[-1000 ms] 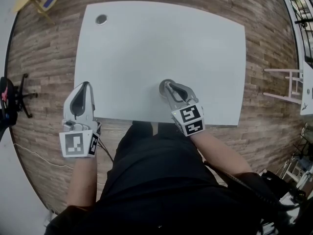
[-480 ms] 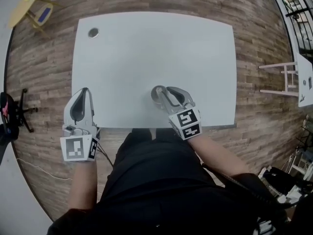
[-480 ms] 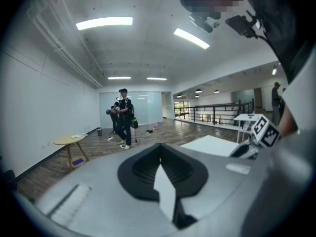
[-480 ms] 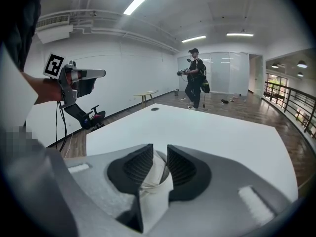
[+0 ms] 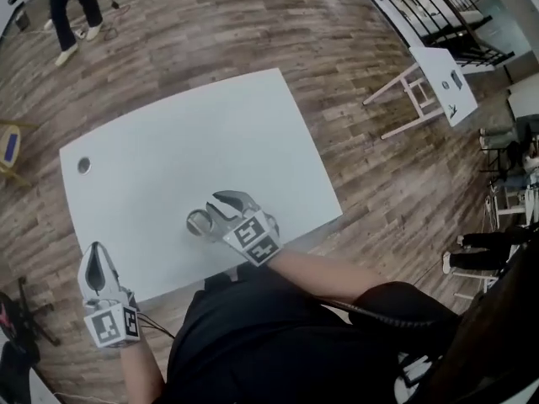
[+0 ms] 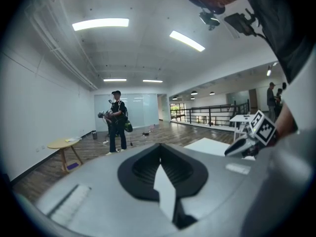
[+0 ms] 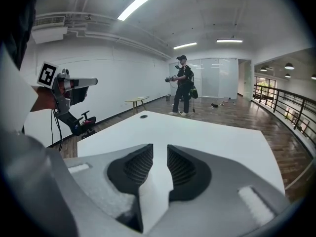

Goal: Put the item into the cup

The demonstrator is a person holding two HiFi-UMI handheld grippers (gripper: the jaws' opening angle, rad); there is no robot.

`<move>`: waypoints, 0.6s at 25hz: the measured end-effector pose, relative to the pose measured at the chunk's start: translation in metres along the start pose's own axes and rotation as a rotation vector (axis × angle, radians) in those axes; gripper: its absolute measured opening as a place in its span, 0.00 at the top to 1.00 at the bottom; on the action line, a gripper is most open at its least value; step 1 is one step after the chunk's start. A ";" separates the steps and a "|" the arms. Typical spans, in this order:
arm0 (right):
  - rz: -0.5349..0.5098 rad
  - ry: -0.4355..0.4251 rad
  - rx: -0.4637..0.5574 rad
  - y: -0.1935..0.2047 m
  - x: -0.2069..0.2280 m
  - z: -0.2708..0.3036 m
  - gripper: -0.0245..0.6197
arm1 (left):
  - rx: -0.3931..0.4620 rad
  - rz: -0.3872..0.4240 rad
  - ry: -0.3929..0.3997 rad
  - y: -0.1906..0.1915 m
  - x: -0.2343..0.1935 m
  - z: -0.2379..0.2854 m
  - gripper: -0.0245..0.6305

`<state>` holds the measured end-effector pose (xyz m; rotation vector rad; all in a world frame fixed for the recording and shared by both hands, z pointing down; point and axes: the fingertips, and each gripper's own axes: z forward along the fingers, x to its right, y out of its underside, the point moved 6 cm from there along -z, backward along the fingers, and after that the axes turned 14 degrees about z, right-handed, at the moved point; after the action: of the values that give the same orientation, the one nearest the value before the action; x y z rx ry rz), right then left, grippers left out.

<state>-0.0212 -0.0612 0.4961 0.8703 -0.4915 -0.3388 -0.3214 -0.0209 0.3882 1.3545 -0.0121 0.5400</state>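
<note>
Right gripper [image 5: 215,211] sits lower-mid in the head view, over the near edge of the white desk [image 5: 210,133], w/ its jaw tips right at the cup [image 5: 199,223]. Cup's a small grey round thing standing on the desk just left of those tips. Can't tell if they actually touch the rim. Jaws on that one are apart, a narrow gap, and they've just been opening. Its own view looks straight thru the gap at desk top, so nothing's between them. As for the item, can't tell where it is, bc the cup's inside is too small in the head view to make out.

Left gripper [image 5: 94,255] is off at lower left of the head view, by the desk's near-left corner, well apart from the cup. Its jaws are together, tips meeting, nothing in them.

Other stuff: there's a small dark round spot [image 5: 83,166] on the desk near its far-left corner, at the left of the head view. A person [image 6: 117,122] in dark clothes stands on the wood floor [image 5: 253,32] in the background, mid-left in the left gripper view, w/ a round yellow table [image 6: 63,143] near them at lower left. Black office chair [image 7: 81,125] is at the left of the right gripper view, and a small white table [image 5: 438,70] is upper right in the head view.
</note>
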 end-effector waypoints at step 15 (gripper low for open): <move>0.010 0.105 0.141 -0.030 0.050 -0.046 0.81 | 0.102 0.073 0.035 -0.042 0.020 0.021 0.96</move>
<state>0.0427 -0.0732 0.4609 1.0169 -0.4255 -0.2502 -0.2816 -0.0381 0.3605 1.4476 -0.0053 0.6323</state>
